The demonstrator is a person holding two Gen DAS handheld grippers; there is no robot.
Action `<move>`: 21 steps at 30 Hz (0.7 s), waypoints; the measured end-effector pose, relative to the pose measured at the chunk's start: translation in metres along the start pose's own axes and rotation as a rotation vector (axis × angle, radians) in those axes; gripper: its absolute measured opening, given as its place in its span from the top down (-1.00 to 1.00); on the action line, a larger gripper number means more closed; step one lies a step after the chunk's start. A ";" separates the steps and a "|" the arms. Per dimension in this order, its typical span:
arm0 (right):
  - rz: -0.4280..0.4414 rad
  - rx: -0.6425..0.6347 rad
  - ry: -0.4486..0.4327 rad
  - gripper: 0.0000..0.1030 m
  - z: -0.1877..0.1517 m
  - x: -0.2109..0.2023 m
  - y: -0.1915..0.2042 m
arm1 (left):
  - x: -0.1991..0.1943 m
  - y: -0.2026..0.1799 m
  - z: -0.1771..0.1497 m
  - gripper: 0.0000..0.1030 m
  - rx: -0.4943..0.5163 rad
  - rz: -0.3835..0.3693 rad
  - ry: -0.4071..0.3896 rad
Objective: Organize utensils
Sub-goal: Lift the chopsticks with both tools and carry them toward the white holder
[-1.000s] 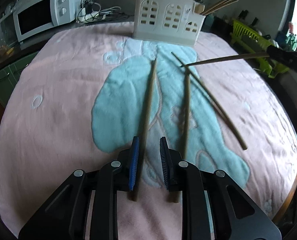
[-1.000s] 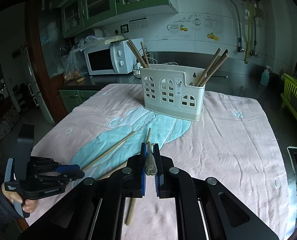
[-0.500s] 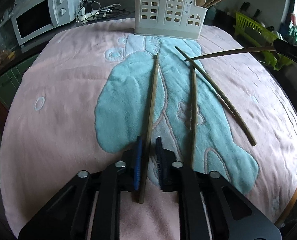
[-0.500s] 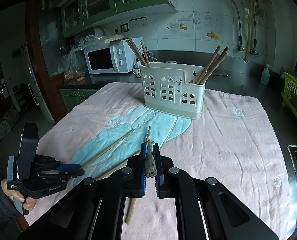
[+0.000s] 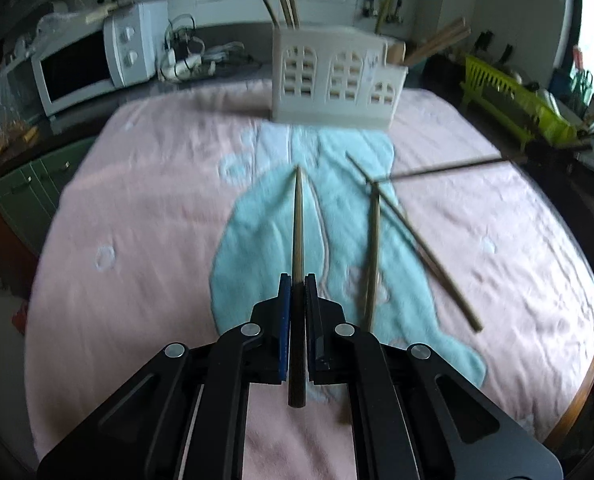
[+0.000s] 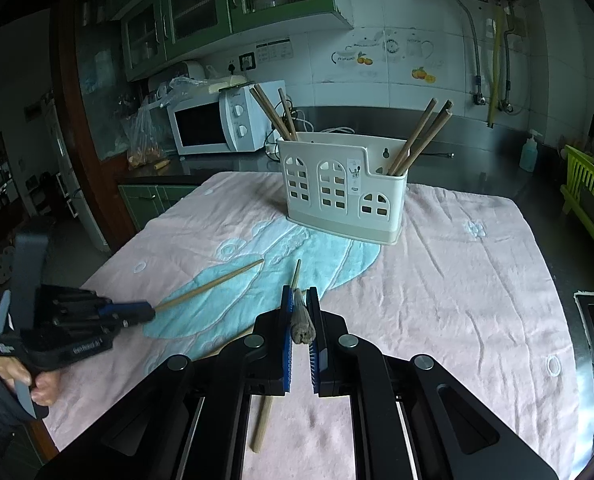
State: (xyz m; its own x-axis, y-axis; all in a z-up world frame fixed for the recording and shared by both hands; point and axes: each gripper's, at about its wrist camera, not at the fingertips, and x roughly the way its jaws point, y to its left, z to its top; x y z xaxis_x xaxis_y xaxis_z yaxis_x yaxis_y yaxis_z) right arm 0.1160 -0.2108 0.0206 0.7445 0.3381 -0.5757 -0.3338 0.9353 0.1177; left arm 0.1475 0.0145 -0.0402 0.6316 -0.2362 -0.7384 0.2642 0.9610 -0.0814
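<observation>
My left gripper is shut on a wooden chopstick and holds it lifted off the towel, pointing at the white utensil holder. It shows at the left of the right wrist view. My right gripper is shut on another chopstick, held above the towel; that stick also shows in the left wrist view. Two chopsticks lie on the pink-and-blue towel. The holder holds several chopsticks in both end compartments.
A white microwave and cables stand on the counter behind the towel at the left. A green dish rack stands at the right. One chopstick end lies under my right gripper.
My left gripper closed on the chopstick it straddled and lifted it off the towel. My right gripper still holds its chopstick and has barely moved.
</observation>
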 end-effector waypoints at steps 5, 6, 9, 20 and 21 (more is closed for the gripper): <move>0.004 -0.002 -0.006 0.87 0.004 0.001 0.002 | -0.014 0.004 0.022 0.90 -0.030 0.020 -0.100; 0.006 -0.002 -0.008 0.87 0.005 0.001 0.002 | -0.016 0.004 0.026 0.90 -0.031 0.031 -0.119; 0.006 -0.005 -0.011 0.87 0.008 0.004 0.003 | -0.021 0.007 0.036 0.90 -0.059 0.028 -0.171; 0.014 -0.018 -0.022 0.87 0.026 0.012 0.002 | -0.016 0.013 0.057 0.90 -0.109 0.014 -0.225; 0.019 -0.021 -0.022 0.87 0.029 0.012 0.001 | -0.017 0.013 0.059 0.90 -0.111 0.009 -0.229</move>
State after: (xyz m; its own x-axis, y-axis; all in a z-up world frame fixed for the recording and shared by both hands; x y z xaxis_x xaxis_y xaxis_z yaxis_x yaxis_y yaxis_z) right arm 0.1412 -0.2026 0.0368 0.7504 0.3580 -0.5557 -0.3595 0.9265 0.1114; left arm 0.1829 0.0228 0.0109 0.7853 -0.2419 -0.5699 0.1840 0.9701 -0.1582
